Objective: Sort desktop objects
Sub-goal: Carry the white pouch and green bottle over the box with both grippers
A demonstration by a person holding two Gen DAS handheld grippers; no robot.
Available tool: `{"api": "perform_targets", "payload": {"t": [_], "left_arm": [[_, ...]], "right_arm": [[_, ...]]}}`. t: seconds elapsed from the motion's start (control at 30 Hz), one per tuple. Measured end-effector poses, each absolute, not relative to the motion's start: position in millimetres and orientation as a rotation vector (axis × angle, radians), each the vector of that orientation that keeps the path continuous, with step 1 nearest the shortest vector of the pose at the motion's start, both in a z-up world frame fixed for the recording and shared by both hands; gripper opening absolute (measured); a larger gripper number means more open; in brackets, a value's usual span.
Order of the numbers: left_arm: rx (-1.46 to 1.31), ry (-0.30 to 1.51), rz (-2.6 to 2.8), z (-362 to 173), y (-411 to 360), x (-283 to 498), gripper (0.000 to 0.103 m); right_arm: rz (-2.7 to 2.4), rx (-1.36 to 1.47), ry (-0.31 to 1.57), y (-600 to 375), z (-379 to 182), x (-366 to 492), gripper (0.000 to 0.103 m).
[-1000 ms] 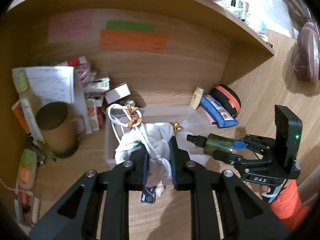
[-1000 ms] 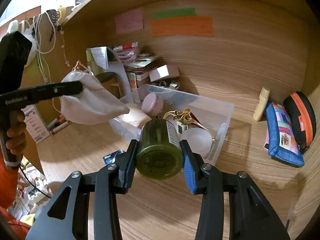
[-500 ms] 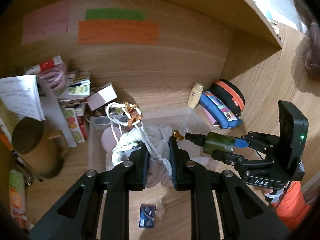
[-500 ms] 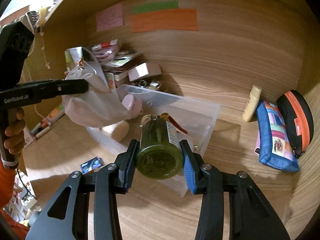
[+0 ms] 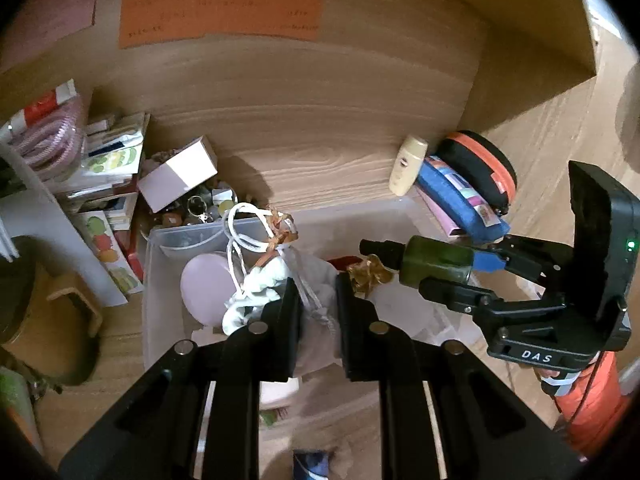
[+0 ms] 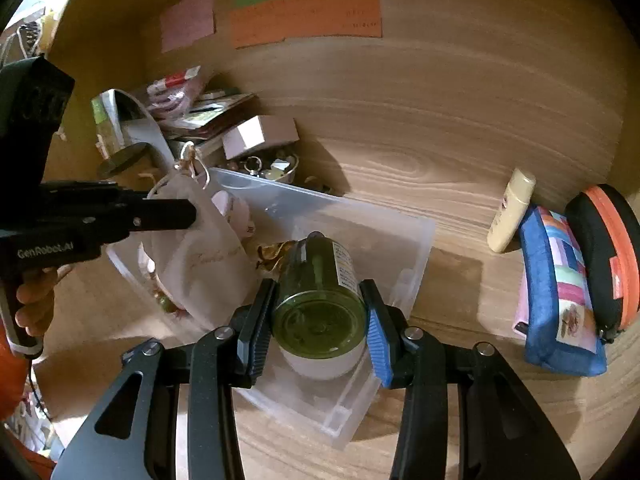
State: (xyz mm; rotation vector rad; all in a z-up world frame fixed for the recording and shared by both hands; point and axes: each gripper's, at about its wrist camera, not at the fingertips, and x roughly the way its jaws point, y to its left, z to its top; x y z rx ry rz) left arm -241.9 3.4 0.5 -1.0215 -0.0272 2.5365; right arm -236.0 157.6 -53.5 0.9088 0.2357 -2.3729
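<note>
My left gripper (image 5: 316, 292) is shut on a white drawstring pouch (image 5: 316, 280) with white cords and a gold ribbon, hanging over the left half of a clear plastic bin (image 5: 160, 280). From the right wrist view the same pouch (image 6: 200, 256) sags into the bin (image 6: 416, 248) below the left gripper (image 6: 184, 212). My right gripper (image 6: 320, 320) is shut on a dark green bottle (image 6: 320, 296) with a black cap, held over the bin's right half. The bottle (image 5: 432, 260) lies sideways in the left wrist view. A pink round case (image 5: 208, 284) and a gold ornament (image 5: 368, 276) lie inside the bin.
Against the back wall stand a cream tube (image 6: 512, 212), a blue patchwork pouch (image 6: 560, 292) and a black-and-orange case (image 6: 608, 252). A pink box (image 6: 260, 134), trinkets and stacked papers crowd the left. A brown mug (image 5: 44, 312) sits far left. A small blue packet (image 5: 312, 464) lies in front.
Both grippers moved forward and a little down toward the bin. The pouch now hangs over the bin's left half and the bottle over its right half. Both grips are unchanged.
</note>
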Motion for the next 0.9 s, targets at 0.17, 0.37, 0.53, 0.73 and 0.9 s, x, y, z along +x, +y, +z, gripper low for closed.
{"api": "perform_targets", "payload": {"t": [0.17,0.37,0.53,0.73,0.9], "left_arm": [[-1.028,-0.001,2.536,-5.7,6.1,-254.4,0.016],[-1.034,0.036,2.535,-13.5,10.5,-264.2,0.016],[-1.048,0.051,2.540,-21.0,11.3,-270.4,0.016],[-1.057,0.094,2.551,-25.9,13.5,-270.8,0.018],[-1.062,0.133,2.567,-26.6,15.4,-269.7,0.021]], "right_arm": [[-2.378,0.944,0.276,147.5,-60.2,-251.6,0.038],[-2.376,0.959,0.348,136.5,-66.5,-260.5,0.038],[-2.382,0.963,0.399,130.8,-68.5,-263.9,0.038],[-2.380,0.986,0.437,127.1,-71.0,-264.9,0.039],[-2.390,0.981,0.427,128.5,-67.2,-260.8,0.039]]}}
